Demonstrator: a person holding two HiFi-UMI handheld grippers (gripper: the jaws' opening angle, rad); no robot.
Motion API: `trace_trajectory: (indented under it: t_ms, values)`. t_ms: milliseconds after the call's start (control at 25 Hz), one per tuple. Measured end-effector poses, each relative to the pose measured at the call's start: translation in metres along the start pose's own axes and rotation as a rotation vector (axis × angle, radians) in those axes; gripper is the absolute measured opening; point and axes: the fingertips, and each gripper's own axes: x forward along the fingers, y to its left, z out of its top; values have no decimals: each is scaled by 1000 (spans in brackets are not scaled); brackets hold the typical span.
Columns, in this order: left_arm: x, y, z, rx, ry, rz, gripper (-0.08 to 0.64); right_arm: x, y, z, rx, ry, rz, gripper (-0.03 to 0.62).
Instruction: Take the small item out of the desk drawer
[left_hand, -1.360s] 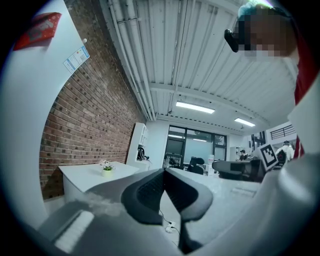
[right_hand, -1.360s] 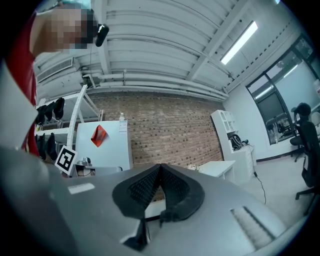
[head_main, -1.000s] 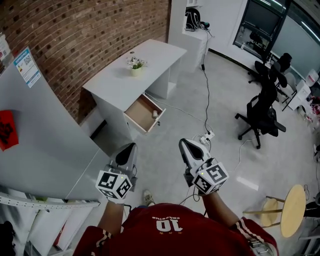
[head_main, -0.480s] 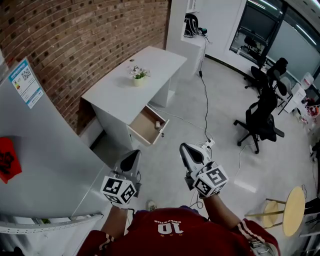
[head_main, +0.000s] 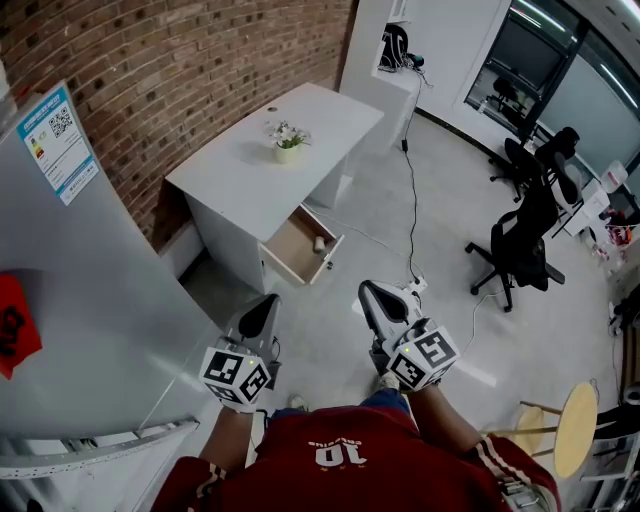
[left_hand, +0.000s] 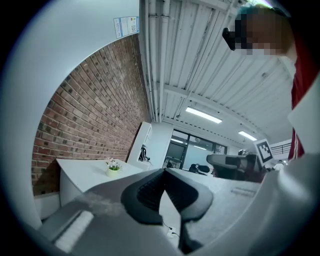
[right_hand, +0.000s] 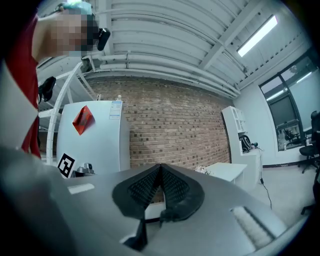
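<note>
At the far left a tall grey cabinet (head_main: 90, 290) carries a printed label (head_main: 58, 142) and a red sheet (head_main: 14, 328), with a brick wall (head_main: 200, 70) behind it. A white desk (head_main: 250, 160) stands against that wall, and a small potted plant (head_main: 288, 140) sits on its top. Below the top, the desk drawer (head_main: 298, 246) is pulled out, and a small pale item (head_main: 319, 242), too tiny to identify, lies inside near the front end. The left gripper (head_main: 266, 303) is held level over the floor, well short of the drawer; its own view shows the two pads pressed together with nothing between them. The right gripper (head_main: 370, 292) is just beside it, apart from the desk too, and its jaws are likewise closed and empty. A black cable (head_main: 412, 200) runs across the floor to a power strip (head_main: 414, 287) beyond the right gripper. Further right stand a black office chair (head_main: 525, 240) and a round wooden stool (head_main: 565, 430).
</note>
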Motion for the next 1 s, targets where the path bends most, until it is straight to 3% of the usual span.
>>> trace_trajectory:
  t_ms: [360, 520, 680, 1000]
  values:
    - [25, 21, -9, -21, 2, 12, 3, 24, -14, -4, -17, 22, 36, 0]
    - [49, 20, -9, 19, 18, -10, 3, 44, -38, -5, 12, -7, 40, 0]
    - [71, 27, -13, 76, 49, -4, 3, 76, -50, -7, 26, -40, 108, 0]
    - [149, 56, -13, 27, 39, 22, 3, 132, -122, 2, 33, -75, 168, 0]
